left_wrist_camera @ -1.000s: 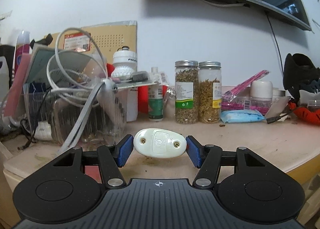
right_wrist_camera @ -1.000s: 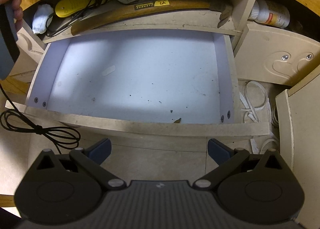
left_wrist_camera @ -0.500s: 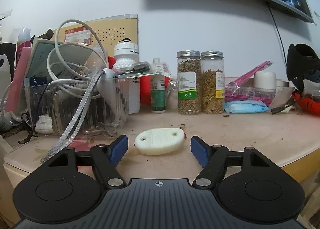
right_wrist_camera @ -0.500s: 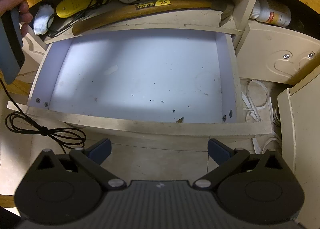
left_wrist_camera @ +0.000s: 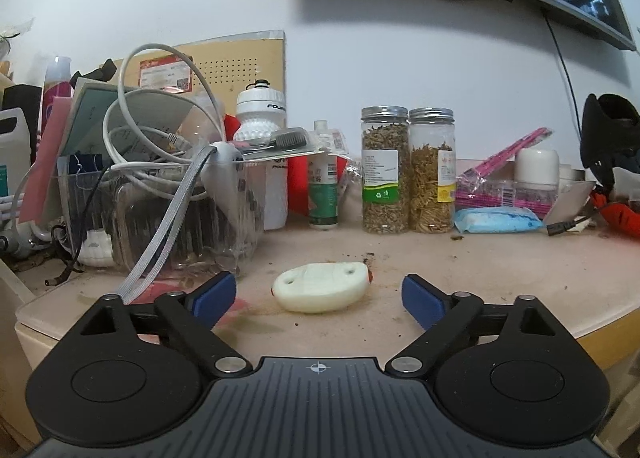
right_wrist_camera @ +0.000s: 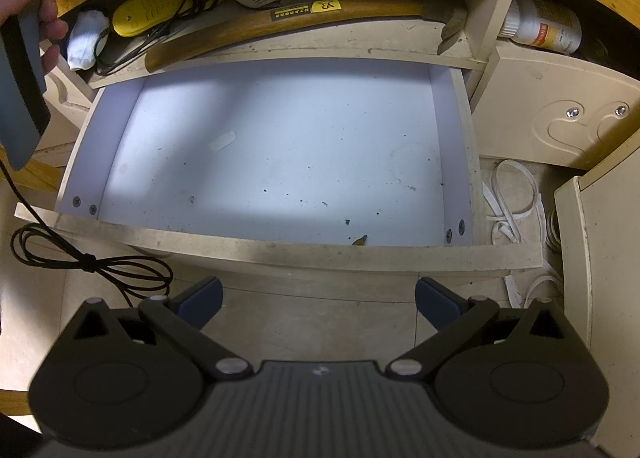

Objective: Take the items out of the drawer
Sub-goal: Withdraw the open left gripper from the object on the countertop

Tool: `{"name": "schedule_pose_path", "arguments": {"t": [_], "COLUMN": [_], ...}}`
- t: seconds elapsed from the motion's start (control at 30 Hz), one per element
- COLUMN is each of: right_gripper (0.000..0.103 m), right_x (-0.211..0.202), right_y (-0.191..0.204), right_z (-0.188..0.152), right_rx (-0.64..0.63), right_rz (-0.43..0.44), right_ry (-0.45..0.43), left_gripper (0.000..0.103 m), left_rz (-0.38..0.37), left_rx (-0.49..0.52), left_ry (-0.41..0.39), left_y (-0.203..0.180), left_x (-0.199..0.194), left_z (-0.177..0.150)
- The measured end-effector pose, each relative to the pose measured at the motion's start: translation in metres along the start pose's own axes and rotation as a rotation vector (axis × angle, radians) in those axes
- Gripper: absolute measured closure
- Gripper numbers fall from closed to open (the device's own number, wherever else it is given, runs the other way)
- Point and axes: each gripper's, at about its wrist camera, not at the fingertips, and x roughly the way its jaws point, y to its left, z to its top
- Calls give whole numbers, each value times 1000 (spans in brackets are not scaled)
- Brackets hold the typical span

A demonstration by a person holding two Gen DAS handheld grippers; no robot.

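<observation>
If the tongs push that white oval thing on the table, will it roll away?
Probably not: the white oval piece lies flat and low on the tabletop, so it would likely slide. It looks like hard, smooth plastic, so probably stiff, light and a little slippery.

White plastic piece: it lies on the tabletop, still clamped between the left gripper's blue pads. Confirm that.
Not clamped. In the left wrist view the white plastic piece lies on the tabletop, and the left gripper is open, its pads clear of it.
</observation>
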Motion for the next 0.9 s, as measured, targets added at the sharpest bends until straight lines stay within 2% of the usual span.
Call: {"name": "schedule_pose_path", "arguments": {"t": [0.4,0.9], "right_gripper": [0,0], "right_x": [0,0], "right_y": [-1,-14], "right_z": [2,2], "right_rx": [10,35], "right_rz": [-6,-35], "right_ry": [-6,-9], "left_gripper": [9,9], "left_rz": [-13,-49], "left_rx": [3,-11], "left_ry": [24,39], "left_y": [0,2], "left_x": [-10,-61], "left_z": [3,13]}}
